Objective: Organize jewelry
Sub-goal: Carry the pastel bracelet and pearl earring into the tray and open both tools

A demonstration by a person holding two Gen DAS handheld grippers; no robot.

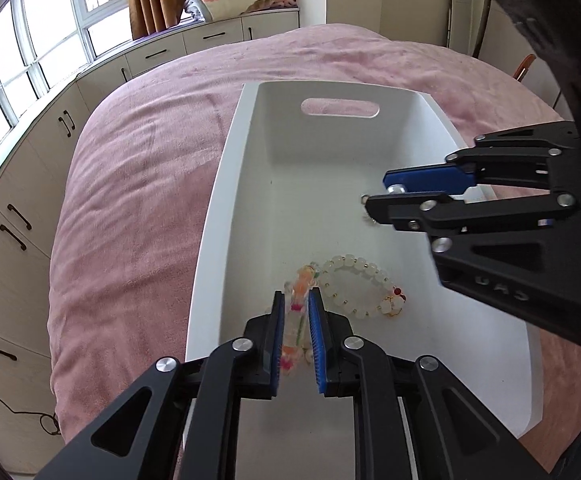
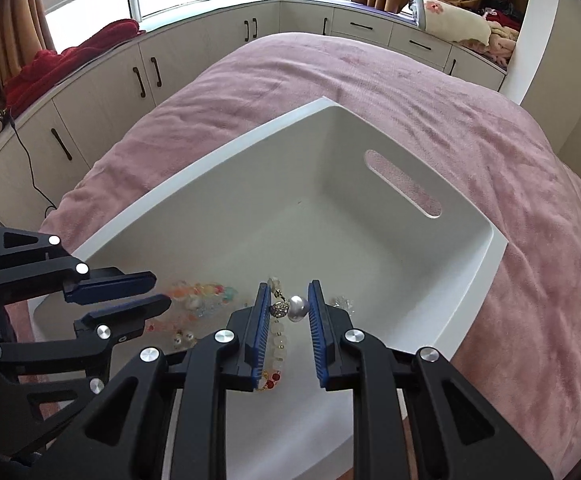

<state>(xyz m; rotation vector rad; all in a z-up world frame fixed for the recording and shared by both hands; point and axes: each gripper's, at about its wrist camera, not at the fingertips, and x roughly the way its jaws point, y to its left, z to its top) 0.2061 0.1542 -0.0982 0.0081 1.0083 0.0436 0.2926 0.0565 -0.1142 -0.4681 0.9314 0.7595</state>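
A white bin point(image 1: 226, 208) with a handle slot sits on the pink bed point(image 1: 130, 200). On its floor lies a white bead bracelet point(image 1: 354, 284). My left gripper point(image 1: 296, 300) is part open over the bin; a blurred colourful bead bracelet point(image 1: 298, 312) sits between its pads, and I cannot tell whether they touch it. My right gripper point(image 2: 288, 292) is open above the bin point(image 2: 218, 148), with a pearl-and-rhinestone piece point(image 2: 292, 307) between its pads, touching neither. The colourful bracelet also shows blurred in the right wrist view point(image 2: 202, 296), next to the left gripper point(image 2: 158, 292). The right gripper shows in the left wrist view point(image 1: 374, 190).
Beige cabinets point(image 2: 150, 68) run under the windows around the bed. A red blanket point(image 2: 70, 56) and folded bedding point(image 2: 450, 20) lie on the sill. A black cable point(image 2: 30, 168) hangs by the cabinets.
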